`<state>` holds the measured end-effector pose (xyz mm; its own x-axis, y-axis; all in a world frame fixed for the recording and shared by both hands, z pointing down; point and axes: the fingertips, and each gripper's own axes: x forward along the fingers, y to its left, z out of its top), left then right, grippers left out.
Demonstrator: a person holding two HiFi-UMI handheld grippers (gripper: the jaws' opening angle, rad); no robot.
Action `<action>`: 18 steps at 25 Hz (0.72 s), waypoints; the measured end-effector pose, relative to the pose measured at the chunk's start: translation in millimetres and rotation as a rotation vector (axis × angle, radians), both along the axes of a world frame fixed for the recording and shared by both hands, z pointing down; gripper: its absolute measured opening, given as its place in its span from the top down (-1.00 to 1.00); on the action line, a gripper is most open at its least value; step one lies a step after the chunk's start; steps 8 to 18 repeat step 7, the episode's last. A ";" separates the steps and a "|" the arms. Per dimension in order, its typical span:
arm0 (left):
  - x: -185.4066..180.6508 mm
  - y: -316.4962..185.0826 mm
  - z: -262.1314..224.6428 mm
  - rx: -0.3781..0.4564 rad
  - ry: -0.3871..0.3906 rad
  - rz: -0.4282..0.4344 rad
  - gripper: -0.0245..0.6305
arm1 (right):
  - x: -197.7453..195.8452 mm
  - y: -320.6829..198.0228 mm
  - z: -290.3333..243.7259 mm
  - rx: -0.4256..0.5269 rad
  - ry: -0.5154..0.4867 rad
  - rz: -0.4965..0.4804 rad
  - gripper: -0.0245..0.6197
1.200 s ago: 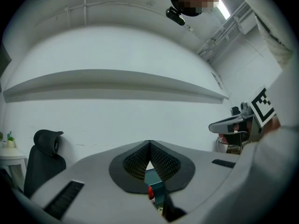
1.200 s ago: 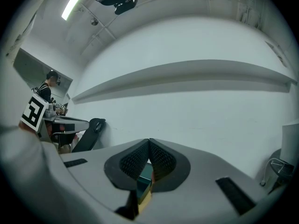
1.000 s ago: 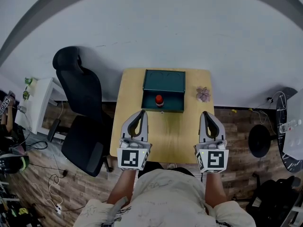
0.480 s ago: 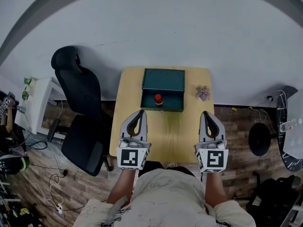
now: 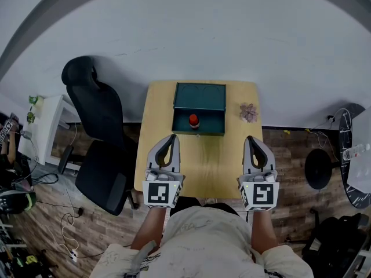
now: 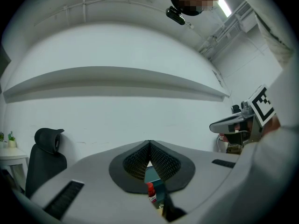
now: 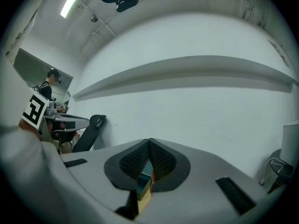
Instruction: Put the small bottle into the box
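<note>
Head view: showed small bottle (image 5: 194, 120) inside box (image 5: 208, 100) at upper edge of table (image 5: 214, 167); held left gripper (image 5: 173, 136) and right gripper (image 5: 250, 138) clenched, empty, well apart over bare lower edge.

Wooden table (image 5: 204, 165); teal box (image 5: 200, 96) and purplish ornament (image 5: 249, 113) on it

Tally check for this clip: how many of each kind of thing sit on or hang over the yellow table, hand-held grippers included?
Teal box: 1
Small bottle, red cap: 1
Small purplish plant: 1
Hand-held gripper: 2, the left hand-held gripper and the right hand-held gripper
Total: 5
</note>
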<state>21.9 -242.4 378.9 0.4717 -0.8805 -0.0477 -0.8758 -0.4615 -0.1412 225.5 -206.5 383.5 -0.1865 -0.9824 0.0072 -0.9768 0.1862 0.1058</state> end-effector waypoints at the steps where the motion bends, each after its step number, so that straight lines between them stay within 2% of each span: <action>1: -0.5 -0.4 0.5 -0.001 0.000 0.000 0.91 | -0.4 -0.5 0.2 -0.001 0.001 0.000 0.88; 18: -2.3 -0.3 2.0 -0.007 0.000 -0.003 0.91 | -0.2 -0.7 2.0 -0.007 -0.001 0.008 0.88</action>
